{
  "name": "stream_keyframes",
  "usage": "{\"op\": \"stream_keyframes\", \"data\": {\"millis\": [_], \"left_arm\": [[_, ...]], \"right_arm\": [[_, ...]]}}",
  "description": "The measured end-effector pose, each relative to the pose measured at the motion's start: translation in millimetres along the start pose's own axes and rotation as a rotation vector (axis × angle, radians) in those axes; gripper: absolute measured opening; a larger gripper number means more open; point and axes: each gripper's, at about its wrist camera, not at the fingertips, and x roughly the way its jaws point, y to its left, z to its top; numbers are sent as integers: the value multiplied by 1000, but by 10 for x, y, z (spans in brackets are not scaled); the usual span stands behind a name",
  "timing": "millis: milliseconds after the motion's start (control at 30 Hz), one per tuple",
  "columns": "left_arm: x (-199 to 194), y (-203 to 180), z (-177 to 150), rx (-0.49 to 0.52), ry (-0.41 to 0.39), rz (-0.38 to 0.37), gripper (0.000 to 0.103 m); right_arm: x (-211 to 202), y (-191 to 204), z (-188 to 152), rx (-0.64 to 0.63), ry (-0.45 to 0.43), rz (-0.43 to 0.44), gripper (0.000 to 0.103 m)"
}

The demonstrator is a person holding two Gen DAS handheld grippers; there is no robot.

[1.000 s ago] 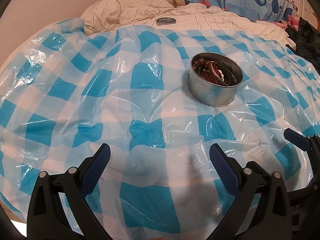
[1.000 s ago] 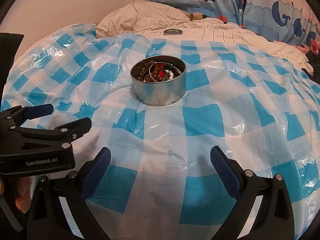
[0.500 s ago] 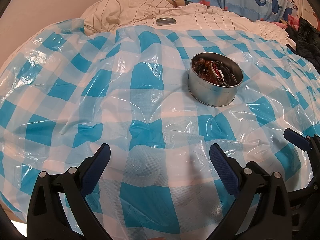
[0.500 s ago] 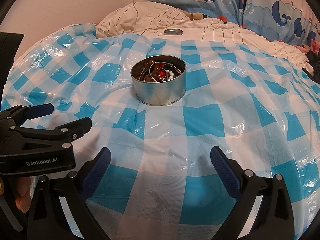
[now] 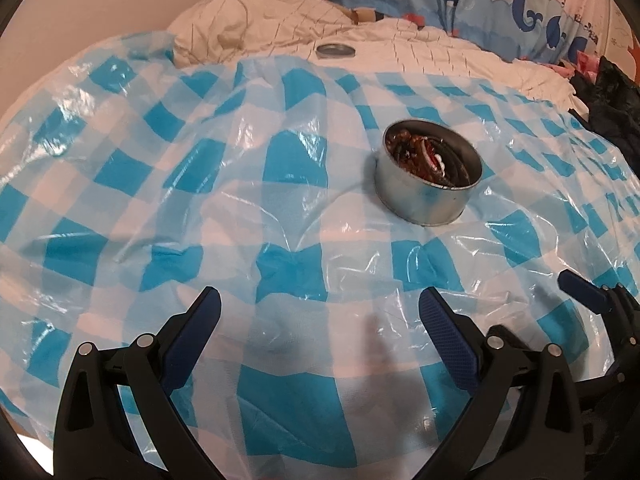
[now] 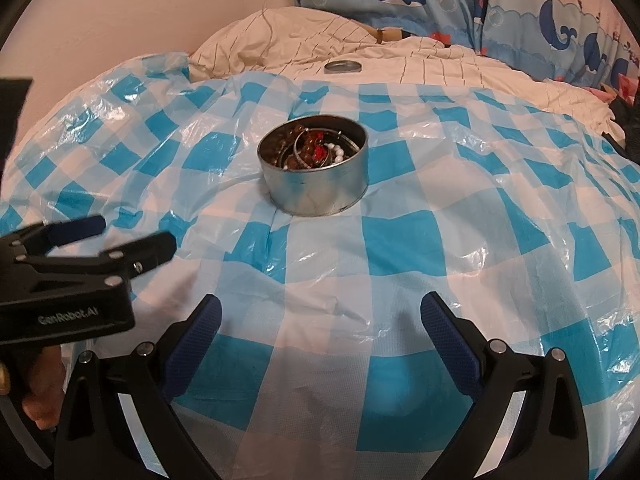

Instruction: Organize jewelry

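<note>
A round metal tin (image 5: 425,196) (image 6: 316,190) stands on the blue-and-white checked plastic sheet (image 5: 160,184) (image 6: 460,208). Inside it lie brown beads, red beads, white pearls and a metal bangle (image 6: 316,150). Its flat metal lid (image 5: 335,50) (image 6: 343,66) rests on the cream quilt far behind. My left gripper (image 5: 320,316) hovers open and empty over the sheet, well short of the tin, which is ahead to its right. My right gripper (image 6: 320,320) is open and empty too, with the tin straight ahead. The left gripper (image 6: 132,238) also shows at the left edge of the right wrist view.
A rumpled cream quilt (image 6: 280,40) and a whale-print pillow (image 6: 440,4) lie behind the sheet. Dark clothing (image 5: 608,96) is heaped at the far right. A pale wall (image 6: 140,12) rises at the back left. A hand (image 6: 40,392) holds the left gripper.
Both wrist views have tilted up slightly, showing more of the pillow and wall. The tin, its contents and the lid have not moved; both grippers stay open.
</note>
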Motion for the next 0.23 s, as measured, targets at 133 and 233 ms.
{"op": "stream_keyframes", "data": {"millis": [133,233], "left_arm": [[81,25,9,-5,37,4,95],[86,30,13,-3,34,12,95]], "right_arm": [[-23,-66,26,31,-16,-12,96],[-31,-101,41,44,-22,-17,96]]}}
